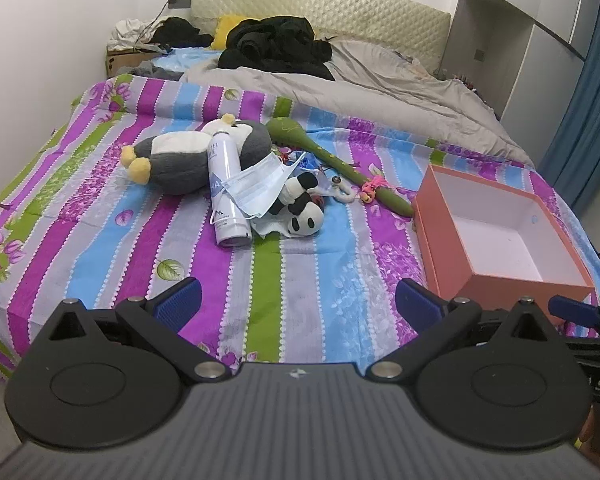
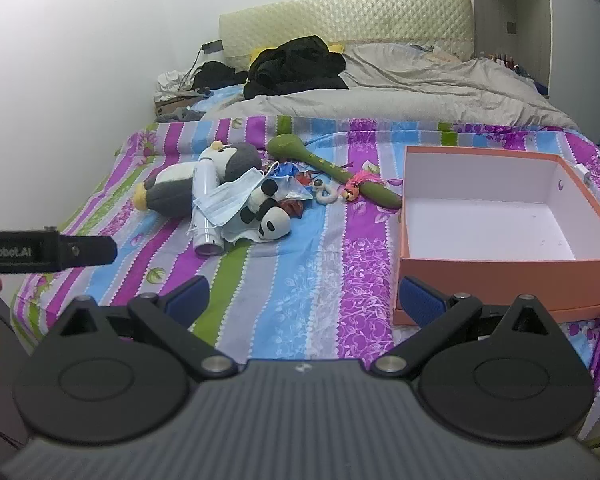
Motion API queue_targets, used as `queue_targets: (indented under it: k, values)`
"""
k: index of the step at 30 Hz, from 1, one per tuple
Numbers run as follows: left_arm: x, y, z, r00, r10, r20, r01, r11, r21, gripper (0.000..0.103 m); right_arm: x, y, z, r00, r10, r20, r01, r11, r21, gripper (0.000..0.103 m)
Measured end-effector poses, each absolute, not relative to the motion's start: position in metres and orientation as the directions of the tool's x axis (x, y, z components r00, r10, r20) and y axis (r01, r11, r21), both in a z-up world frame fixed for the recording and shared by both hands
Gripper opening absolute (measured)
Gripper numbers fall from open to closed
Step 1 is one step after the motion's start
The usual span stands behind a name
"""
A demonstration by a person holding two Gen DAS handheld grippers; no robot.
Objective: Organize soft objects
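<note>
A pile lies mid-bed on the striped sheet: a grey and white penguin plush [image 1: 188, 158] [image 2: 172, 188], a small panda plush [image 1: 306, 212] [image 2: 270, 216], a blue face mask [image 1: 260, 186] [image 2: 230, 198], a white spray bottle [image 1: 224, 188] [image 2: 206, 204] and a green stick-shaped toy [image 1: 332, 158] [image 2: 332, 170]. An empty orange box [image 1: 452, 236] [image 2: 480, 276] with a white inside stands to the right. My left gripper [image 1: 298, 302] hangs open over the bed's near edge, well short of the pile. My right gripper [image 2: 304, 298] is open too, its right finger just in front of the box.
A grey duvet [image 1: 380, 80] and black clothes [image 1: 276, 46] cover the far half of the bed, below a padded headboard [image 1: 320, 4]. A cardboard carton [image 1: 128, 58] sits by the left wall. A wardrobe [image 1: 532, 28] and blue curtain [image 1: 584, 120] stand at right. A pink-tufted small toy [image 2: 356, 186] and white ring [image 2: 326, 194] lie by the green toy.
</note>
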State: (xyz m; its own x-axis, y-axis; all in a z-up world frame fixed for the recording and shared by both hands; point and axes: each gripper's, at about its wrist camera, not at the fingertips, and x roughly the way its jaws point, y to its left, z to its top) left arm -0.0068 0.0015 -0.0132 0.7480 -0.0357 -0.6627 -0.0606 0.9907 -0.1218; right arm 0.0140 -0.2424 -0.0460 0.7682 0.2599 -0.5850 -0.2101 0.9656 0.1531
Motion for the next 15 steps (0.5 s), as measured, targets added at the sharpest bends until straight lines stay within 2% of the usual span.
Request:
queue_targets:
  k: [15]
  values:
    - [0.077, 0.019, -0.04, 0.7, -0.052, -0.712, -0.05, 0.991, -0.122, 0.103, 0.074, -0.231, -0.065, 0.716, 0.26, -0.648, -0.201, 0.966, 0.164, 0.103]
